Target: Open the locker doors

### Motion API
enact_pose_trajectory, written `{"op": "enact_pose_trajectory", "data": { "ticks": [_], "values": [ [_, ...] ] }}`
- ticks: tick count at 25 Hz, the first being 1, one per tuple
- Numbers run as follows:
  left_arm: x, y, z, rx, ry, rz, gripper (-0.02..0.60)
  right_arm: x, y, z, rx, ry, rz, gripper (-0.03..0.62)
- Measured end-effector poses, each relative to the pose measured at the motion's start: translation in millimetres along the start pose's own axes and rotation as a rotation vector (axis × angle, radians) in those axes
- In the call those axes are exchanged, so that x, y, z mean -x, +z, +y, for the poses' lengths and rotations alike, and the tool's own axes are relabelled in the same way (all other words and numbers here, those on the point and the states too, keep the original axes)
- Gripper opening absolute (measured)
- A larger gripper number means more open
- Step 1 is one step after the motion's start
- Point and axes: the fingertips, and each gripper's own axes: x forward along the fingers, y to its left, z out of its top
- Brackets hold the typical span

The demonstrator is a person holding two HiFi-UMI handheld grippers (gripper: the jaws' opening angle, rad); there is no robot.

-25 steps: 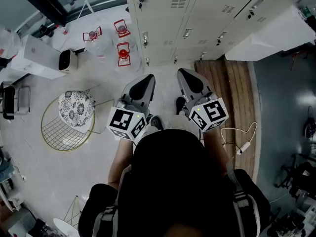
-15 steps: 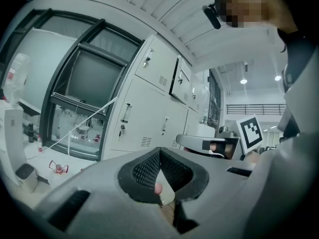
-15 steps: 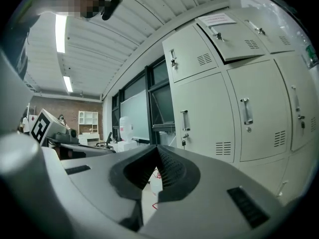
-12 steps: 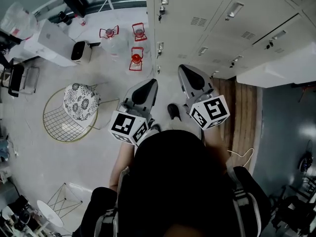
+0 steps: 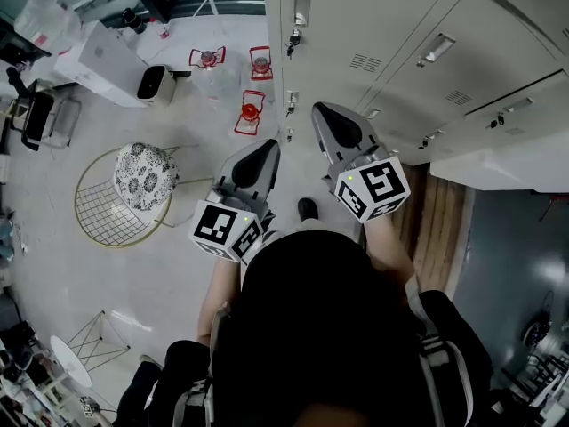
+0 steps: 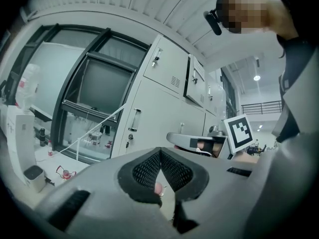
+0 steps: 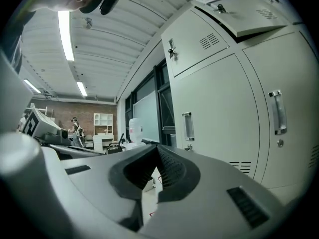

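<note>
A bank of pale grey lockers (image 5: 391, 34) fills the top right of the head view. Its doors have small vertical handles (image 5: 300, 9). One door (image 5: 511, 163) at the right swings out, and in the right gripper view an upper door (image 7: 244, 11) stands ajar. My left gripper (image 5: 264, 147) is held over the floor short of the lockers, shut and empty. My right gripper (image 5: 322, 112) is shut and empty too, pointing at the lower doors. In the right gripper view its tips (image 7: 157, 149) sit left of a closed door's handle (image 7: 187, 126). The left gripper (image 6: 159, 151) faces the lockers (image 6: 159, 91).
A round wire chair (image 5: 100, 213) with a patterned cushion stands at the left. Three small red wire-framed objects (image 5: 250, 112) sit on the floor by the locker corner. A white box (image 5: 102, 56) lies at the upper left. A wooden floor strip (image 5: 436, 225) runs along the lockers.
The person has stepped closer to the lockers, which now loom larger in the head view. Both grippers stay shut, and the right one has moved forward toward the doors.
</note>
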Motion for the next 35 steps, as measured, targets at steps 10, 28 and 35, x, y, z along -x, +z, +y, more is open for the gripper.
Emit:
{"op": "enact_pose_trajectory", "data": {
  "ticks": [10,28,35],
  "values": [
    [-19,6,-1,-0.001,0.129,-0.018,0.018,-48,11,-37,0.012,0.068,0.018,0.005],
    [-5,3,8,0.013,0.294,-0.012,0.018,-121,29,-72,0.054,0.034,0.021,0.057],
    [0,6,19,-0.006,0.327,-0.035,0.018,-140,23,-79,0.053,-0.001,0.039,0.106]
  ]
}}
